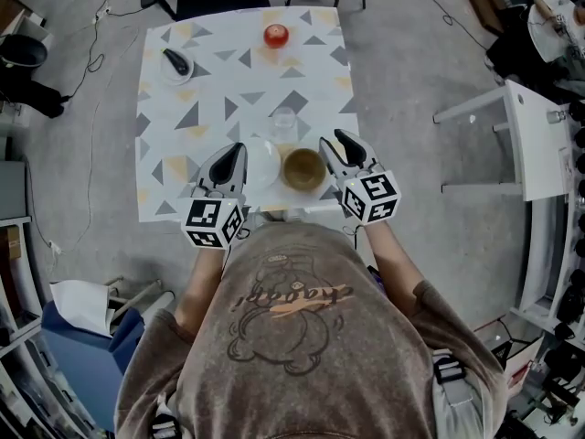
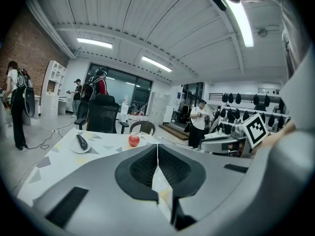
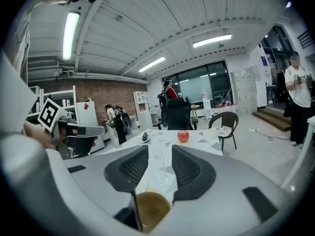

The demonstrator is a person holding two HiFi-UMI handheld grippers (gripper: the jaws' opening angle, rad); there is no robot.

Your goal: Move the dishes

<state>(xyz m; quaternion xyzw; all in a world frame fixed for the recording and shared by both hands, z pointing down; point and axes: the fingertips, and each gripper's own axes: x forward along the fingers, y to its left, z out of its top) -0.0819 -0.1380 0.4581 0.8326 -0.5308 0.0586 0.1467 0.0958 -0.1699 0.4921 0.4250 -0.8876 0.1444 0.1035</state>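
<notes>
One small plate (image 1: 169, 74) holds a dark object (image 1: 176, 61).

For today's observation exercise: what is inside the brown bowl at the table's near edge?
Nothing shows inside the brown bowl: only its bare brown inside. In the right gripper view, the right gripper covers its left edge.

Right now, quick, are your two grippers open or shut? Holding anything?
Left gripper: jaws shut, holding nothing.
Right gripper: jaws open, holding nothing.
</notes>
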